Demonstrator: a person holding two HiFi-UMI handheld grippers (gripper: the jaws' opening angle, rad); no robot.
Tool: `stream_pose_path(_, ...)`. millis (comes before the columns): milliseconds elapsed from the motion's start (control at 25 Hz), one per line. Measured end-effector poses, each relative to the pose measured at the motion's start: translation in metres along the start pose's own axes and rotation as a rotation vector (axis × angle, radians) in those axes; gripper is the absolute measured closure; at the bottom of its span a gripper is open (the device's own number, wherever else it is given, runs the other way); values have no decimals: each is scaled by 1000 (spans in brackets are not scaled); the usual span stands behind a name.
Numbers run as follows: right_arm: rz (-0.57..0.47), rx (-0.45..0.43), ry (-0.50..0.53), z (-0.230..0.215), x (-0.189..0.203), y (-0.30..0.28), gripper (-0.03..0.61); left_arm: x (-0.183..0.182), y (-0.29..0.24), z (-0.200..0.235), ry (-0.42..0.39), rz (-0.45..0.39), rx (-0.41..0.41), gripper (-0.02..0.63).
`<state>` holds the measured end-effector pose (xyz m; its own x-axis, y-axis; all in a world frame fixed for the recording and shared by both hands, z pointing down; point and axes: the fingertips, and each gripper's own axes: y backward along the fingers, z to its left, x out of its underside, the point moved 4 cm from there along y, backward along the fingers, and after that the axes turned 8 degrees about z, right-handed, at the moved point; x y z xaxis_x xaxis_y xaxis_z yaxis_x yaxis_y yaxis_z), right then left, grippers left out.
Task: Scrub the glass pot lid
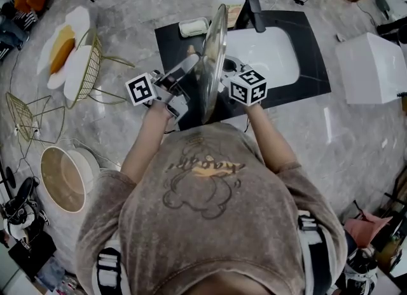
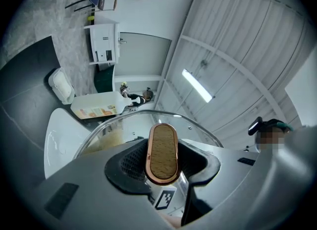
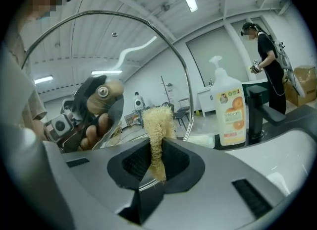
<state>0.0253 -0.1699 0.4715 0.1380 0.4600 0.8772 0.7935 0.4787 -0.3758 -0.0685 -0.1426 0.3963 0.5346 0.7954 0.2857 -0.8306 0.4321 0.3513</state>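
In the head view the glass pot lid (image 1: 213, 58) stands on edge over the near left corner of the white sink (image 1: 280, 58). The left gripper (image 1: 183, 76) meets it from the side away from the sink, the right gripper (image 1: 227, 76) from the sink's side. A black faucet (image 1: 254, 11) rises at the sink's far rim. The left gripper view shows its jaws pinching the lid's wooden knob (image 2: 163, 152) (oval, copper-rimmed), with the glass dome arching behind it. In the right gripper view the jaws are clamped on a pale loofah scrubber (image 3: 157, 125), its tuft just at the lid's underside. A pump soap bottle (image 3: 230, 110) stands at the sink's far rim beside the faucet.
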Motion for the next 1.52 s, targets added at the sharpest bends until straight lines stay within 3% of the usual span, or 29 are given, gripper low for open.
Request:
stream_pose_path(600,103,-210,-19,59,36,18,531,-17,5,17,0,-62,-50,433)
stream_pose_path(1040,61,-400,21,105,-1,54,531,-29,12,27,4,-91,-79,433)
stream_pose_path(1240,2,-417,25,112,-28,66,531,-26,13,30,18,-89,-82,433)
stream_pose_path(1520,-136,-355,15,101,-76,71,531,-19,10,30,46,-79,-65,433)
